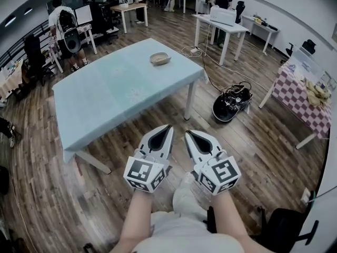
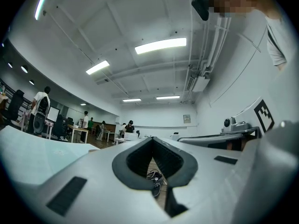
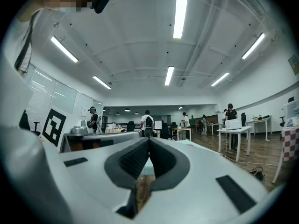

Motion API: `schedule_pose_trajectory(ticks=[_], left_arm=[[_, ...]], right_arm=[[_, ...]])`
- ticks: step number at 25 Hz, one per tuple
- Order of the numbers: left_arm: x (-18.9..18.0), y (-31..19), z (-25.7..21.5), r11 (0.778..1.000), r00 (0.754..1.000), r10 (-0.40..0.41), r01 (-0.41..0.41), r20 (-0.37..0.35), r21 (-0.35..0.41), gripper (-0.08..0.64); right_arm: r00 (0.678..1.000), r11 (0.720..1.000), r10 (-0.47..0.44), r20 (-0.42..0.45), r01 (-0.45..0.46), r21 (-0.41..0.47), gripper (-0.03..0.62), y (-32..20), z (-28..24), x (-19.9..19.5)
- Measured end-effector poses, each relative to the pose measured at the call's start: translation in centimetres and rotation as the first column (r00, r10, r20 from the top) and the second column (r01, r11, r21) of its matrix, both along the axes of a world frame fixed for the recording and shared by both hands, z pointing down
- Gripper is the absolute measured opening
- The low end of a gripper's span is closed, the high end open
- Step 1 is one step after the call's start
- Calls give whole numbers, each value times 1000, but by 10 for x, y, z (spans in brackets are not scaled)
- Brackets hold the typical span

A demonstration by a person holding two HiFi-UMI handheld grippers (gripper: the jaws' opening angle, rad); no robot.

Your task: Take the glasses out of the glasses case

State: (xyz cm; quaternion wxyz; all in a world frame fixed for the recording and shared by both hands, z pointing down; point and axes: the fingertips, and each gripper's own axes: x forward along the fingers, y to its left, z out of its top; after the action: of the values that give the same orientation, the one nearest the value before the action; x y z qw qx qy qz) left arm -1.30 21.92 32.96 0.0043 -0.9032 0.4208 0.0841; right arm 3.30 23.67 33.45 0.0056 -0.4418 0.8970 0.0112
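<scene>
Glasses case [image 1: 160, 58], a small tan shape, lay on the counter [image 1: 105, 96] well ahead of both my claws, roughly in line with my left claw [image 1: 168, 127] and toward the counter's far end. It was too small for me to tell whether it was open or closed, or whether the glasses were inside. Nothing else rested near it on the pale blue cloth that covered the counter.

I held both claws out in front of my body, side by side and close together, over the wooden floor [image 1: 247, 141] and short of the counter's near edge. My left claw was closed, its two dark pads meeting at the tip with nothing between them. My right claw [image 1: 188, 134], just beside it, was closed the same way and also empty. Each claw carried a cube with black and white square markers [image 1: 145, 174] at its rear, just above my wrist.

The counter's nearest white leg [image 1: 189, 101] stood just ahead of the claw tips. Ahead and to the right of my right claw, a round black device with tangled cables [image 1: 231, 103] sat on the floor. Farther right stood a table with a red and white checked cloth [image 1: 297, 96]. Beyond the counter, well away from both claws, several people [image 1: 66, 22] stood at white desks [image 1: 221, 28].
</scene>
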Motion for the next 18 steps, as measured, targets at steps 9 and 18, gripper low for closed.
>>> schedule_pose_trajectory(ticks=[9,18], left_arm=[[7,-44,2,1000,1000,8,-8,-11,1,9],[14,-89,5,1000,1000,-6,6,-16,-3,9]], right_arm=[[1000,1000,-10,7,10,-1,8,-48,1,6],[1000,1000,-24,16,24,-8,8,-96,3,14]])
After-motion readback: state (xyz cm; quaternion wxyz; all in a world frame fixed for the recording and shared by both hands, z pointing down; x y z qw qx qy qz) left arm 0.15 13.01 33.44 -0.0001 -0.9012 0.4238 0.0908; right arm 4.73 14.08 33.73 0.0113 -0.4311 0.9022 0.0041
